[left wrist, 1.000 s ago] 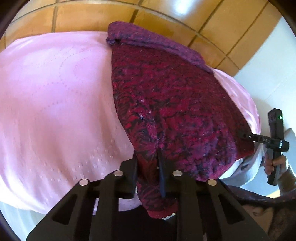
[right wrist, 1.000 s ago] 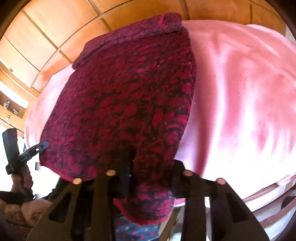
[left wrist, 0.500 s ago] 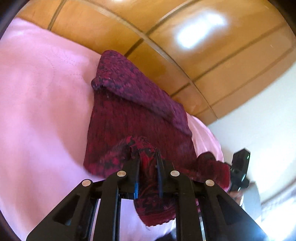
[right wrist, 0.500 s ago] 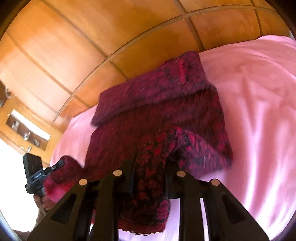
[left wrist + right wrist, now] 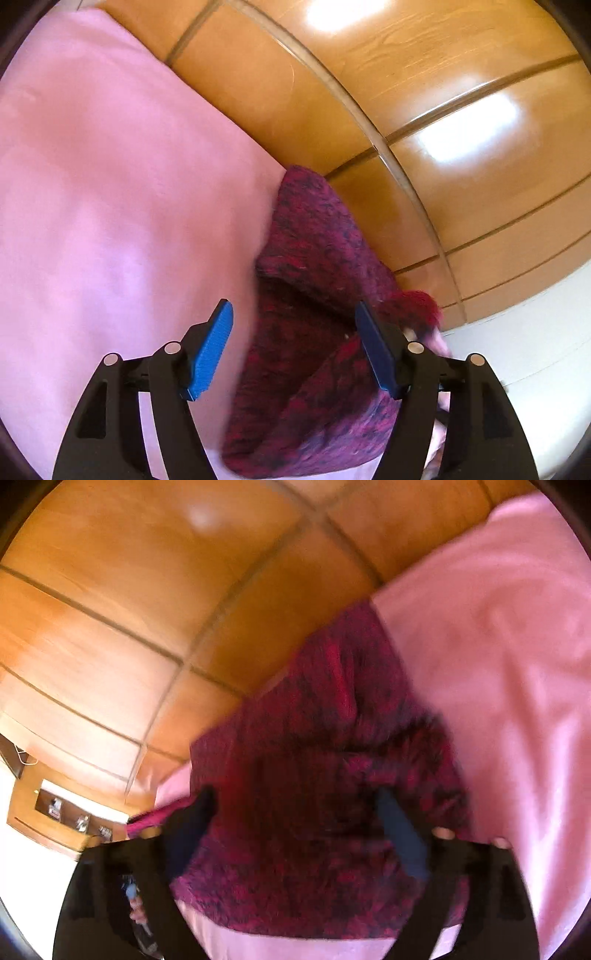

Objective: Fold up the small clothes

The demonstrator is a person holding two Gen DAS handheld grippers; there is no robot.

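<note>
Crimson-and-black knit garment (image 5: 317, 373) is lying doubled over on the pink bedspread (image 5: 110, 192), at the edge of the bed next to the wooden panelled wall (image 5: 424, 122). Near hem is resting on top of the far part; a separate flap is sitting folded along the wall side.

Left gripper (image 5: 295, 350) is opening: blue pads (image 5: 212, 350) are standing clear of the cloth, which is lying below and between the jaws, unpinched. Right gripper (image 5: 295, 834) is also opening; its view is blurred, but the jaws are reading wide apart with the knit beneath them, not clamped.

Handling judgement: fabric is looking thick, fuzzy and fully limp, so it is likely sagging wherever unsupported and holding no crease by itself. Probably light. Fuzzy surface is likely giving the pads good friction, so slip is a minor concern; stretching is the bigger one.

Grasp note: best hold is appearing to be the two corners of the nearest folded edge, one per gripper, pinching all layers together so the bundle is moving as one.
</note>
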